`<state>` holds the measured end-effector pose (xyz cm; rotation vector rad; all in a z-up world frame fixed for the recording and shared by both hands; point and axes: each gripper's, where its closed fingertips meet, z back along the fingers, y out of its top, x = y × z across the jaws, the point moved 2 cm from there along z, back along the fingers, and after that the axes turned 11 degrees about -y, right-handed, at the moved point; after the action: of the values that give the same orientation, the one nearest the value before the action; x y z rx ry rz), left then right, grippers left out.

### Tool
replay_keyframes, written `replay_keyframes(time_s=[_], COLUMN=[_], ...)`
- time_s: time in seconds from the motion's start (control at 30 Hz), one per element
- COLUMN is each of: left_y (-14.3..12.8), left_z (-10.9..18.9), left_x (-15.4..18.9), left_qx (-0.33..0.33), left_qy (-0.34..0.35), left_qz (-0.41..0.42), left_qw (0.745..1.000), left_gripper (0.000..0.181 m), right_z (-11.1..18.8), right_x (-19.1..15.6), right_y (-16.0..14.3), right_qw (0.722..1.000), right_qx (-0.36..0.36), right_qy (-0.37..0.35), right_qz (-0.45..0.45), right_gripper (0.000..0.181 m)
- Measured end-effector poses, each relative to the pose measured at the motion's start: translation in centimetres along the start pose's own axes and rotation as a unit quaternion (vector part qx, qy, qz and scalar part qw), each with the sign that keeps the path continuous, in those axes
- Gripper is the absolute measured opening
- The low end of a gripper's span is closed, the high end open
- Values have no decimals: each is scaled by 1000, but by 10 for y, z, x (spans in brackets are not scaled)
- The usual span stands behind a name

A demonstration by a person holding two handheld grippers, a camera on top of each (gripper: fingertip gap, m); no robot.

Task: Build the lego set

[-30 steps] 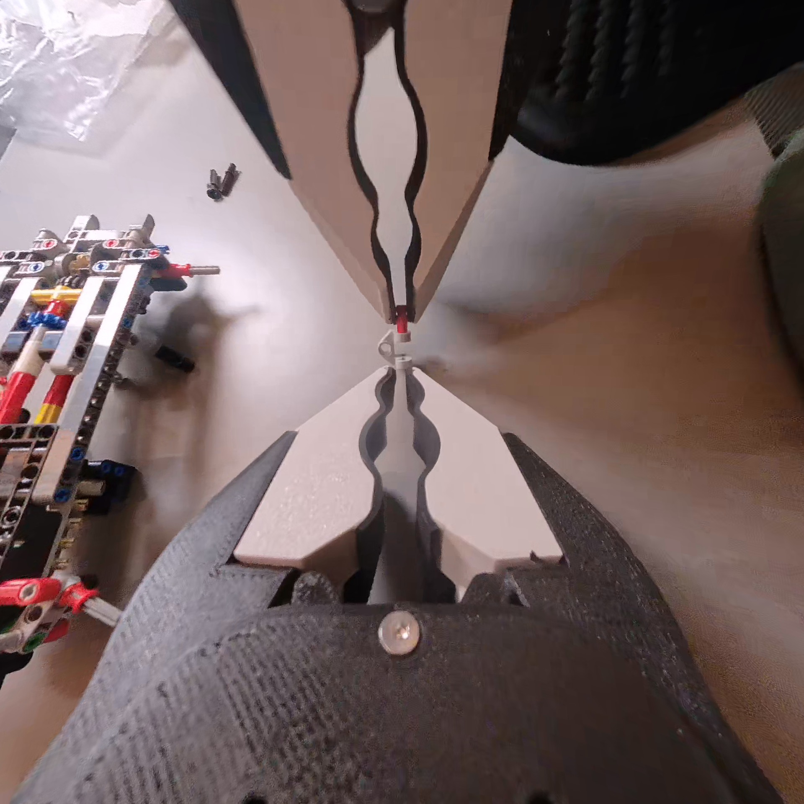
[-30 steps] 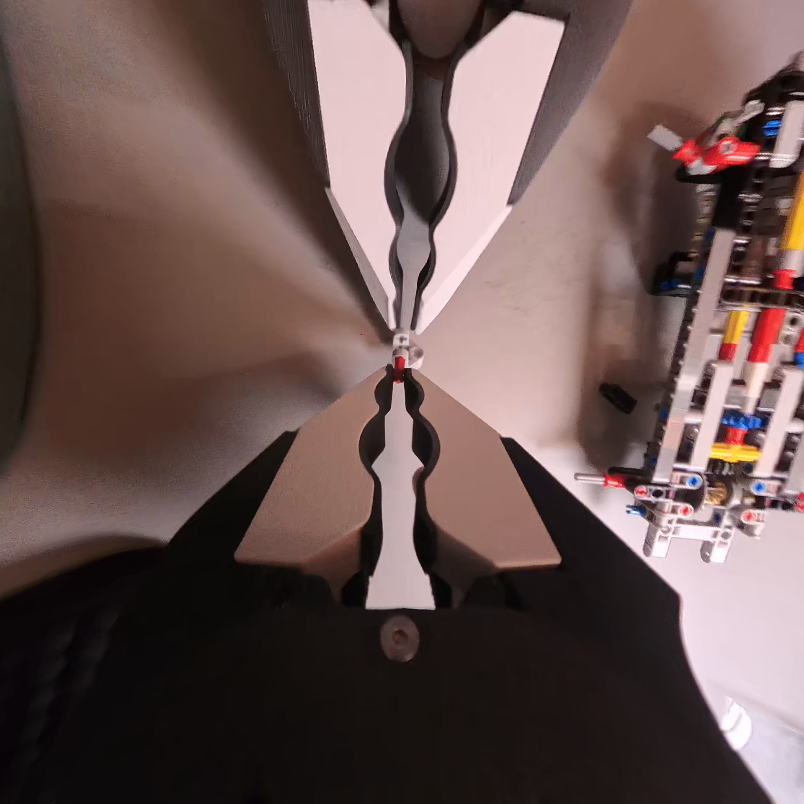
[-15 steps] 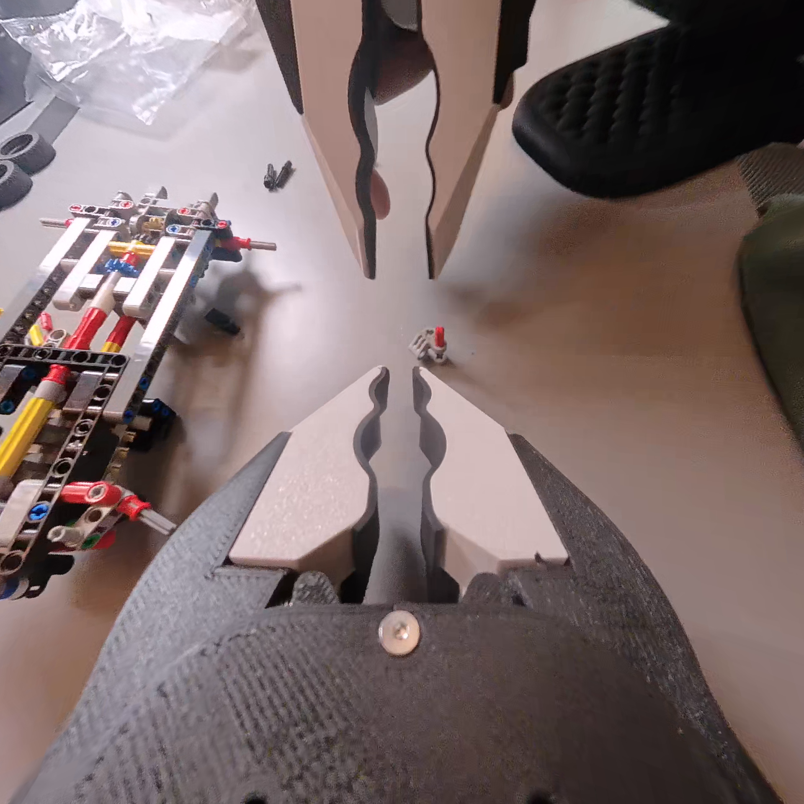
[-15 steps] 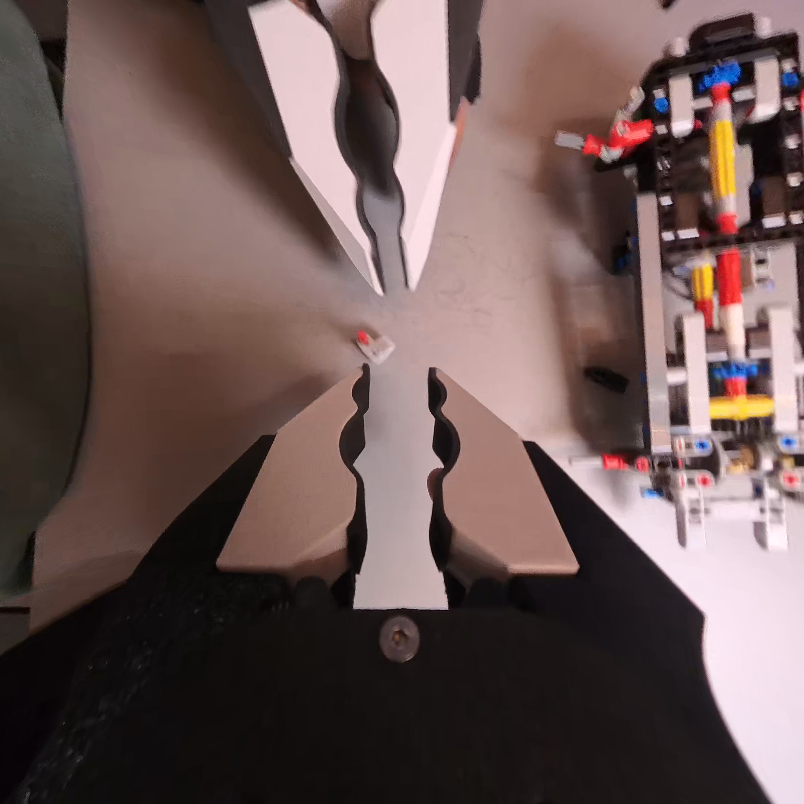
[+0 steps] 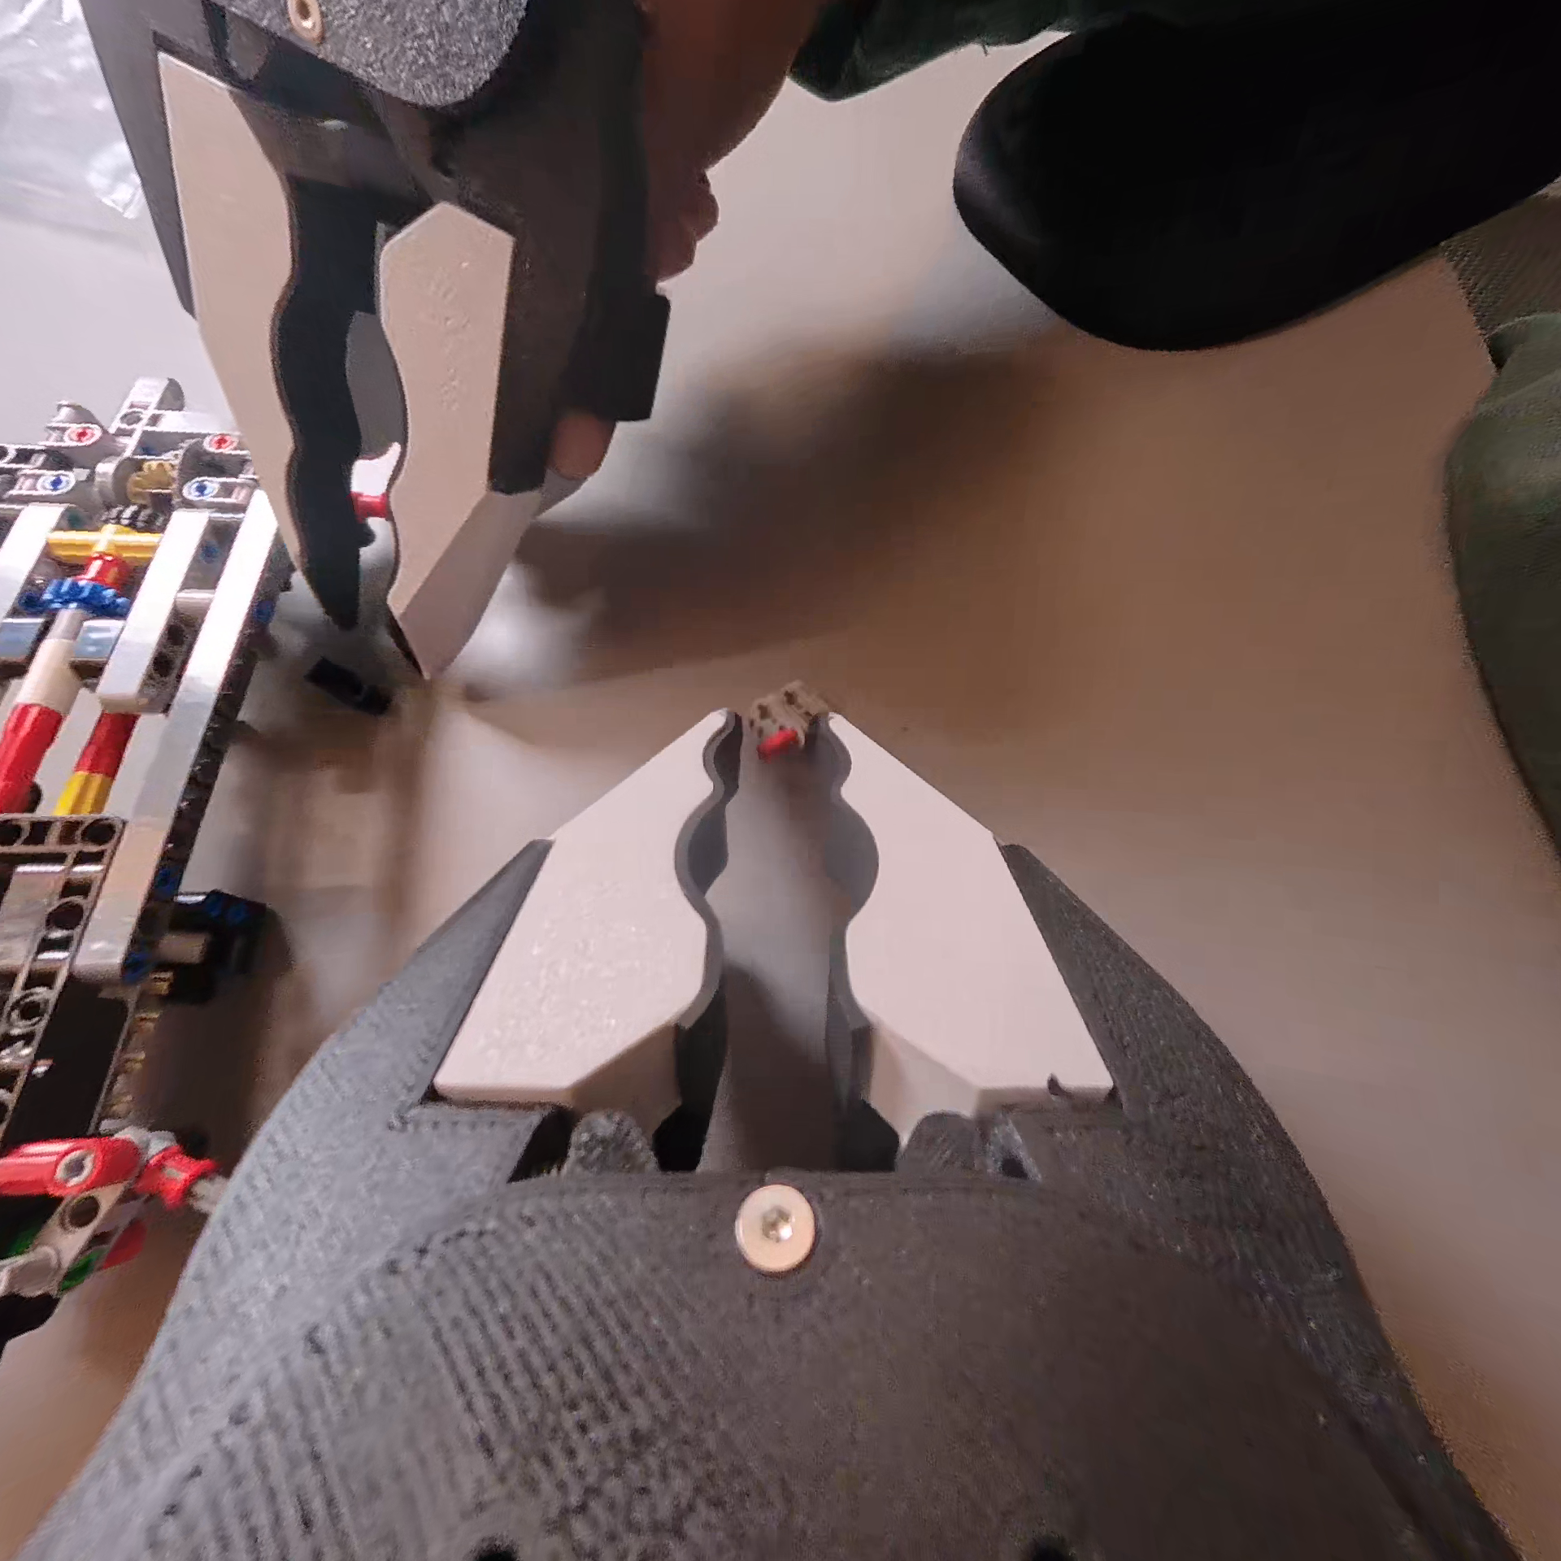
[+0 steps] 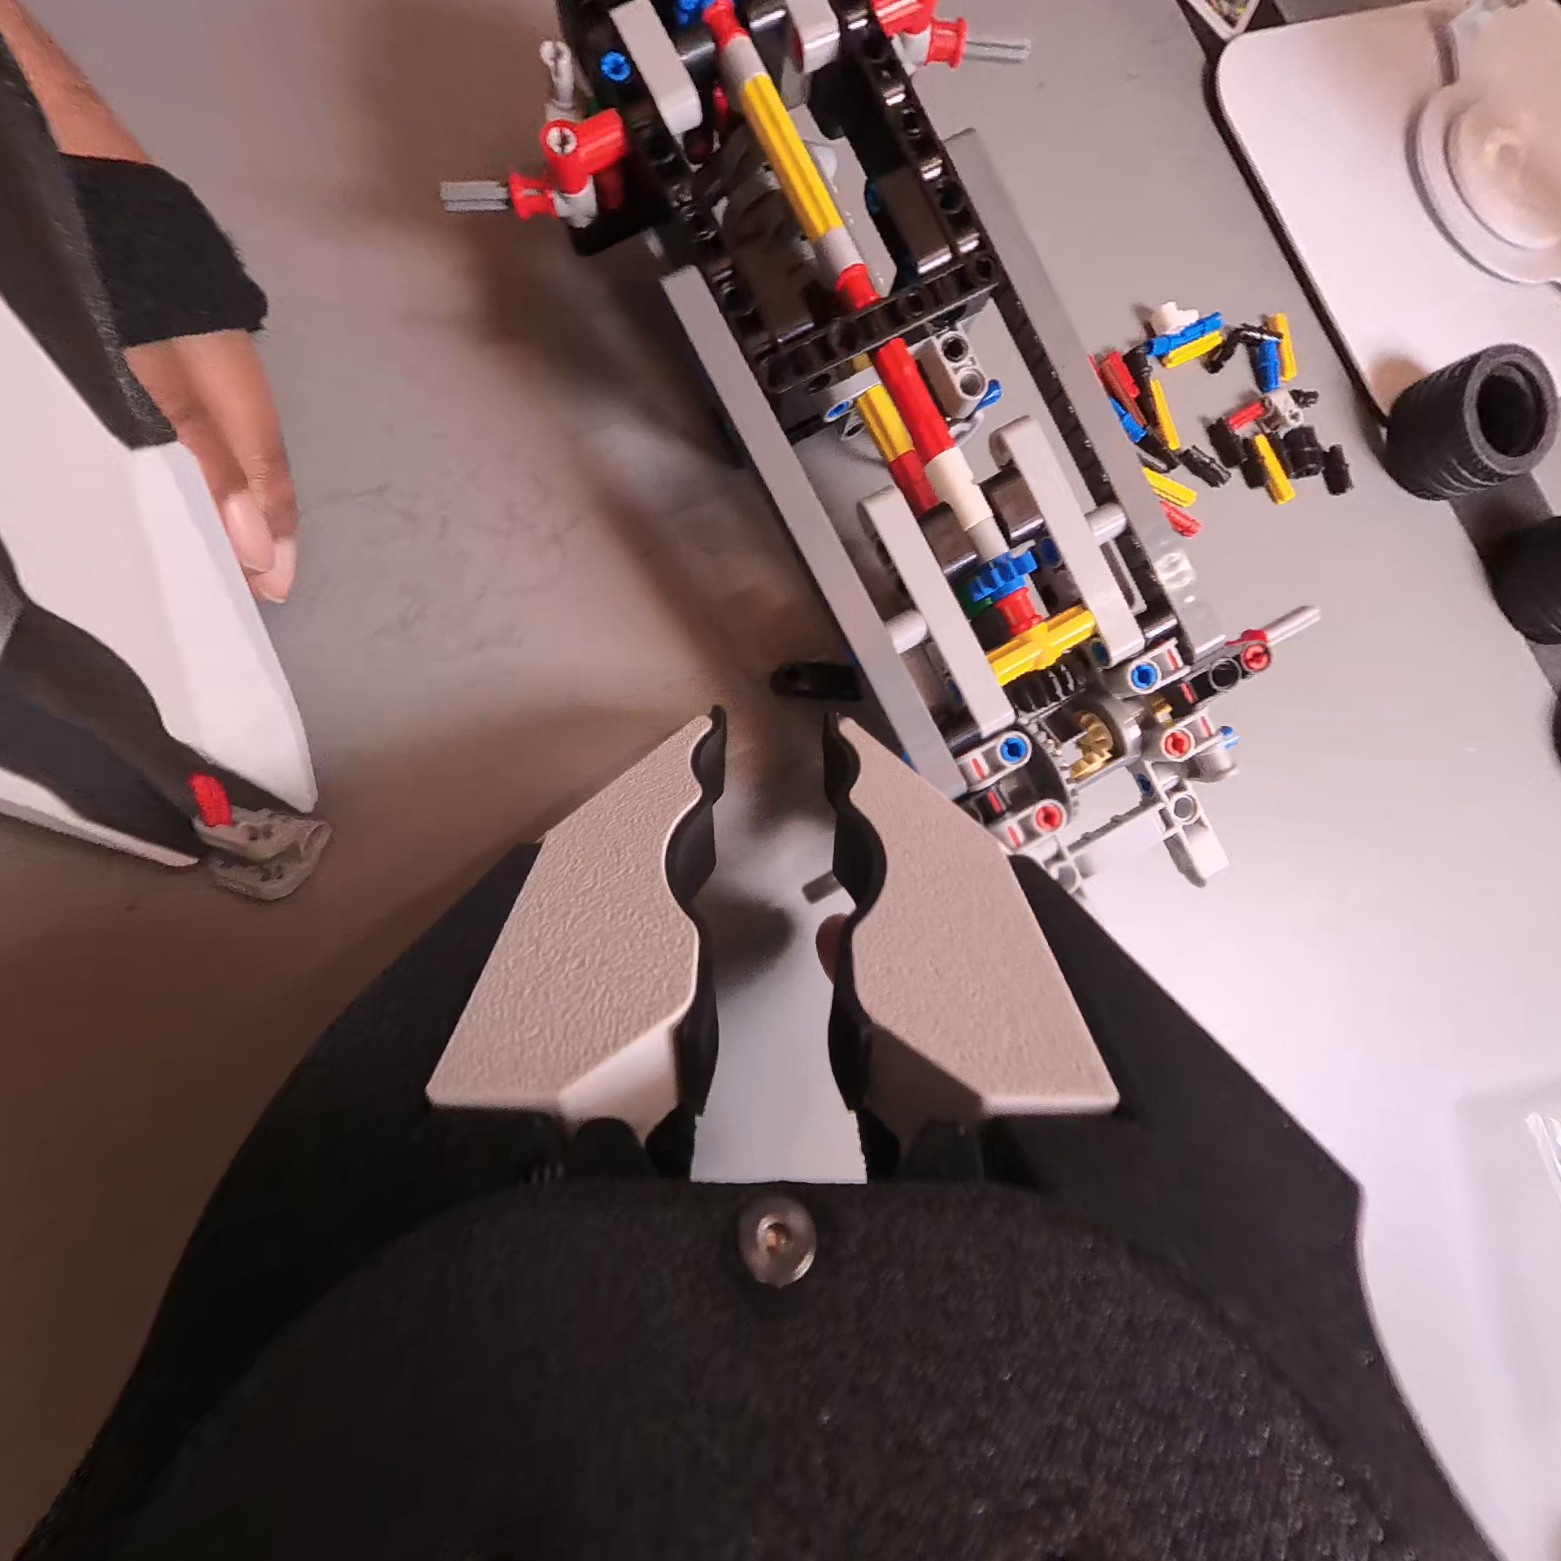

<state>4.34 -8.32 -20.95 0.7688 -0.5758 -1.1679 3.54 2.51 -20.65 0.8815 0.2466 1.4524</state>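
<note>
In the right wrist view, at the left edge, the left gripper (image 6: 279, 832) has its tips closed on a small grey connector (image 6: 262, 849) with a short red pin (image 6: 209, 799) stuck in it, low against the table (image 6: 473, 524). A hand (image 6: 228, 456) with a black wrist strap shows above it. At lower centre, the right gripper (image 6: 773, 743) has its fingers apart with nothing between them, tips pointing at a small black pin (image 6: 813, 678) that lies just beside the frame. Up the middle runs the lego frame (image 6: 929, 422): long grey and black holed beams, a yellow, red and white shaft down its centre, blue and yellow gears near the close end, red joints at the far end. To its right lies a scatter of loose pins (image 6: 1216, 405) in blue, yellow, red and black, then a black tyre (image 6: 1478, 418) at the right edge.
</note>
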Motion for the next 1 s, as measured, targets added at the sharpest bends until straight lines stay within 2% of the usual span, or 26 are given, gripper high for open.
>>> replay_keyframes(time_s=[0.03, 0.2, 0.5, 0.73, 0.93, 1.0], left_y=[-1, -5, -15, -22, -20, -19], left_z=[2, 16, 33, 23, 13, 12], left_x=[-2, -13, -10, -6, -5, -6], left_qx=[0, 12, 8, -18, -29, -29], left_qy=[5, 26, 17, 15, 18, 19], left_qz=[1, 16, 40, 42, 18, 14], left_qw=[1000, 999, 999, 999, 999, 999], left_gripper=[17, 18, 19, 23, 16, 15], right_z=[-3, -15, -18, 6, 26, 30], right_x=[2, 9, 7, -22, -50, -53], right_y=[-1, -1, 1, -7, -13, -14], right_qw=[1000, 999, 999, 998, 996, 996], right_qx=[-7, -25, -36, -45, -39, -38], right_qy=[-4, -21, 8, 50, 74, 75], right_qz=[-4, -27, -24, 11, 13, 23], right_gripper=[20, 24, 20, 19, 20, 26])
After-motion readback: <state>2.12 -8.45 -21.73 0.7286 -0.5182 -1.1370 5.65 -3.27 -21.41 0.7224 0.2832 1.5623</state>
